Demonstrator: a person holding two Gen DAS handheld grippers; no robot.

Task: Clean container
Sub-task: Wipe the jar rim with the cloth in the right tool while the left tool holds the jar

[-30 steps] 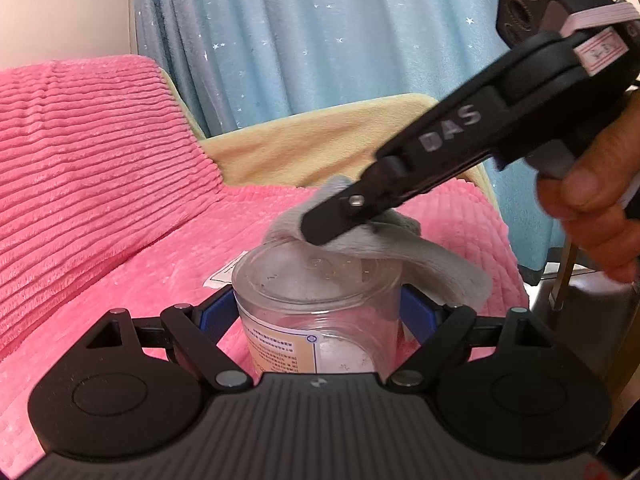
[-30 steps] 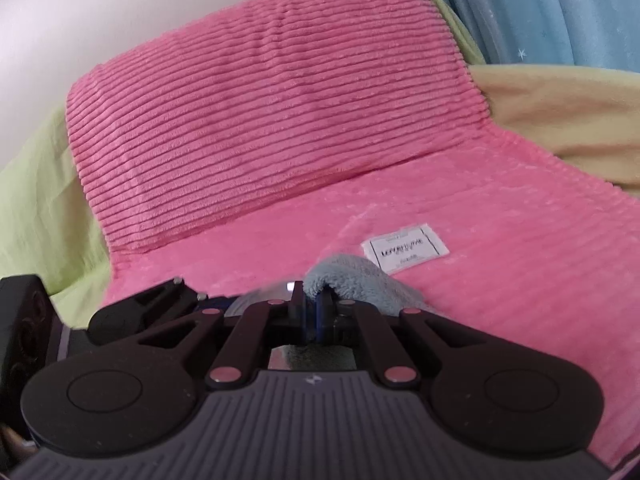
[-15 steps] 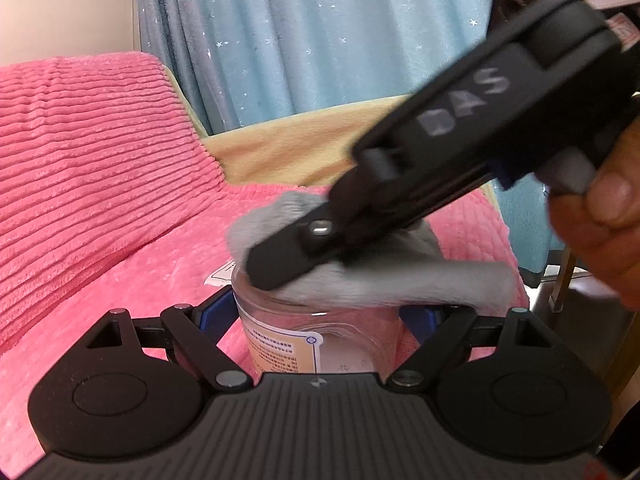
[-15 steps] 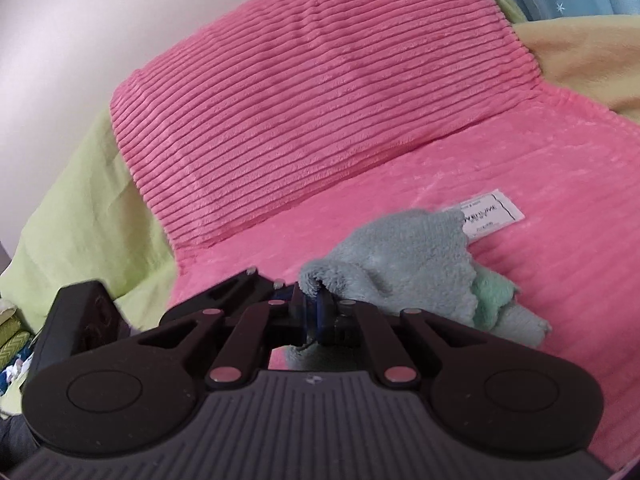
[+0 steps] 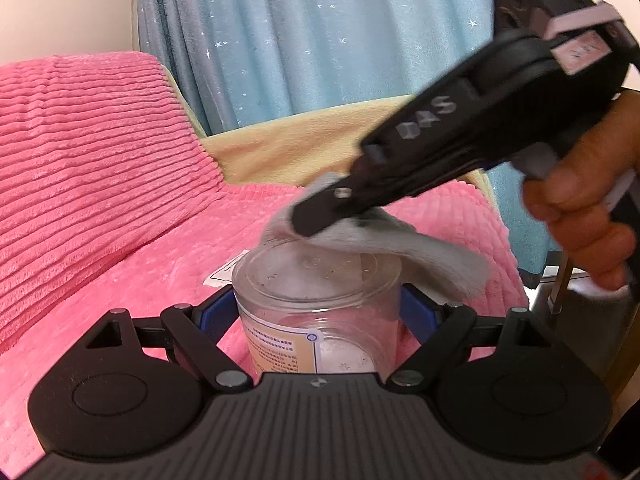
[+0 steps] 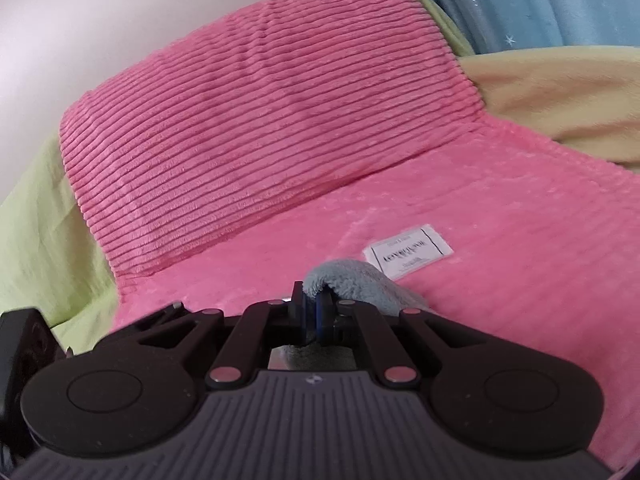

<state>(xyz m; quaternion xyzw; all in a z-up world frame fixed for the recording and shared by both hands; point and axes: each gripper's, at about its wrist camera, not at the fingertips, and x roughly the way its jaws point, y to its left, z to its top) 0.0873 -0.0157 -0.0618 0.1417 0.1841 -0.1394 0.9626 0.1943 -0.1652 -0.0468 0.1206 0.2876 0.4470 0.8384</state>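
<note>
Surface: a pink ribbed blanket [image 5: 100, 184] covers a seat and its backrest, and a white printed tag [image 6: 408, 250] lies on the flat part.
Room: a blue star-print curtain [image 5: 312, 32] hangs behind; yellow-green fabric [image 6: 40, 224] shows beside the pink cover, next to a pale wall.
Container: a clear plastic jar [image 5: 316, 308] with a printed label, open mouth facing the left camera; white residue shows inside near its far end.
Left tongs [image 5: 316, 312]: spread to the jar's width, blue pads pressed against its two sides, holding it just above the blanket.
Right tongs [image 6: 316, 312]: nearly closed, pinching a grey fleece cloth [image 5: 400, 240].
Cloth: it drapes over the jar's far rim, one flap hanging to the right.
Hand [image 5: 580, 208]: wrapped round the right tool's handle.
</note>
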